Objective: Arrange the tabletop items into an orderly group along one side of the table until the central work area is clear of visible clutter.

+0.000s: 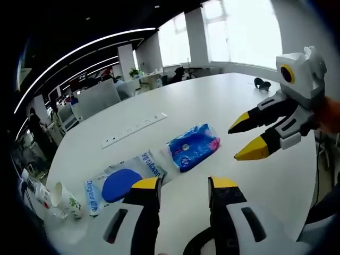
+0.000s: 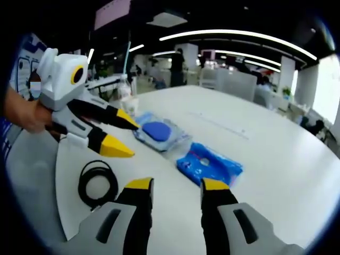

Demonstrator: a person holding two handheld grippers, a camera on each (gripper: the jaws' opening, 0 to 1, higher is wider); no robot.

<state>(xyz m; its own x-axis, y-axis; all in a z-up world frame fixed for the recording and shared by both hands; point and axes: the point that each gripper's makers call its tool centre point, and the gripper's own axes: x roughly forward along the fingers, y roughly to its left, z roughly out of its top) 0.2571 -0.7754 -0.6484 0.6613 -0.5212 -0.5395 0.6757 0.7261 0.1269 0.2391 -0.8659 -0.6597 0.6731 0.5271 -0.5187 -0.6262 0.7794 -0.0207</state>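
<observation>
A blue wipes pack (image 1: 192,147) lies mid-table, with a clear packet holding a blue disc (image 1: 121,183) to its left. My left gripper (image 1: 184,183) is open just short of both, nothing between its jaws. My right gripper (image 1: 240,142) comes in from the right, open and hovering beside the blue pack. In the right gripper view, my right gripper (image 2: 177,185) stands open before the blue wipes pack (image 2: 208,164). The clear packet (image 2: 158,131) lies beyond it. My left gripper (image 2: 127,139) hangs open above the table, near a coiled black cable (image 2: 98,183).
A paper cup (image 1: 66,199) lies on its side at the table's left edge. A flush power strip (image 1: 134,129) runs across the white table (image 1: 228,98). A small dark object (image 1: 262,83) sits far right. A bottle (image 2: 125,90) stands near the table edge. Office desks lie beyond.
</observation>
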